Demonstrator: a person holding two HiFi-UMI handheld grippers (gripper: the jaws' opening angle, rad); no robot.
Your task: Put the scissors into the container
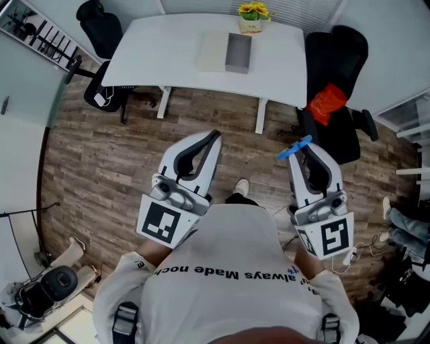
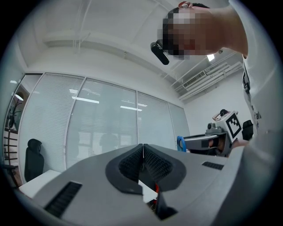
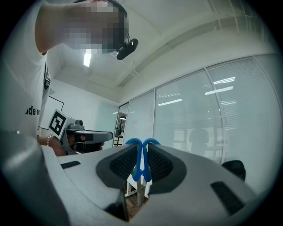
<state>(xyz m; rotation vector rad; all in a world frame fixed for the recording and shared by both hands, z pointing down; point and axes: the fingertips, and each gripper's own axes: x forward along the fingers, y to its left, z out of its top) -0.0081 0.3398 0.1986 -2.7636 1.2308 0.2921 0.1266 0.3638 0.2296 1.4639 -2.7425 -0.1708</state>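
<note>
A: Start close in. What's on the person's shirt (image 1: 222,269)?

B: Print across the chest. "always Made" reads clearly; the words on either side I can't make out. The marker cubes carry only black-and-white squares, no text.

A: And the 2 tools?

B: The left gripper (image 2: 143,152) has its fingers pressed together with nothing between them. The right gripper (image 3: 140,165) has its fingers clamped on the blue handles of the scissors (image 3: 140,152), with the handle loops poking out past the tips. Both are held up in front of the body, over wooden floor (image 1: 121,168).

A: So how much is done?

B: I'd say the pick-up is finished and the carry is all ahead. The container (image 1: 238,52), a grey open box, sits on the white table (image 1: 154,54) well apart from the scissors, just beside a flat pale slab (image 1: 212,51). Yellow flowers (image 1: 252,12) stand at the table's far edge.

A: What's left?

B: Walking over, lowering the scissors in, and letting go.
</note>
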